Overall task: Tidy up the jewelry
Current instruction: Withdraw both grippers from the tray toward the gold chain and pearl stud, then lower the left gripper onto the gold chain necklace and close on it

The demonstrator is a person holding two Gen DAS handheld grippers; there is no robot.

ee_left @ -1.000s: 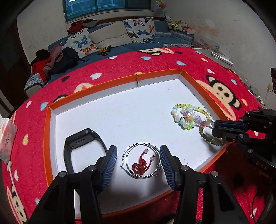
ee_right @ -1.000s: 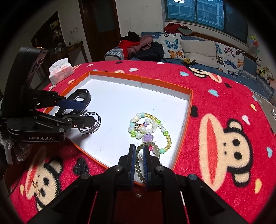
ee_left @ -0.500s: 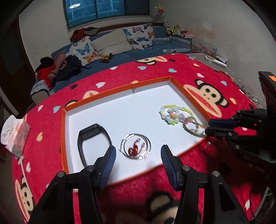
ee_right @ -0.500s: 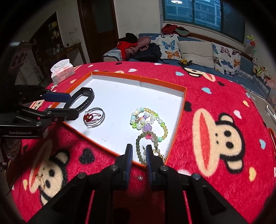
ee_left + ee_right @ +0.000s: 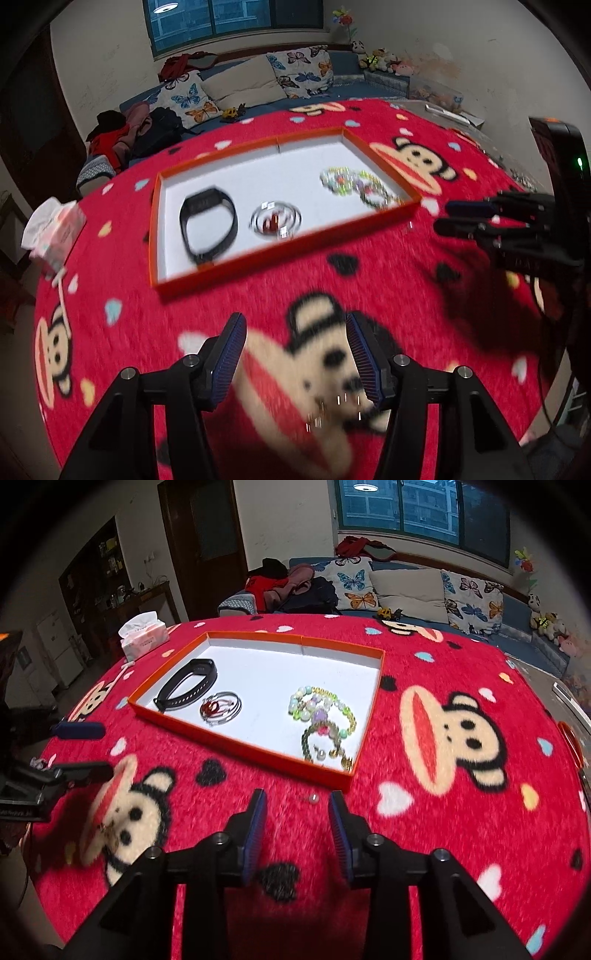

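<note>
The jewelry all sat in the orange-rimmed tray (image 5: 255, 755), mid-frame in the right wrist view: black wristband (image 5: 186, 690) at its left, silver hoops (image 5: 221, 708) with a red bit just beside it, beaded bracelets (image 5: 323, 720) piled toward the right corner. One small pearl bead (image 5: 313, 798) lay outside on the red monkey cloth (image 5: 443, 812). Right gripper (image 5: 297, 825) hung at bottom center, fingers spread, gripping nothing. Left gripper (image 5: 295, 354) was likewise spread wide and empty. Tissue pack (image 5: 144, 635) upper left.

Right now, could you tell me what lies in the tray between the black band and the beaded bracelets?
The silver hoops with a red charm lie between the black band and the beaded bracelets, close beside the band; the right wrist view shows it clearly.
</note>
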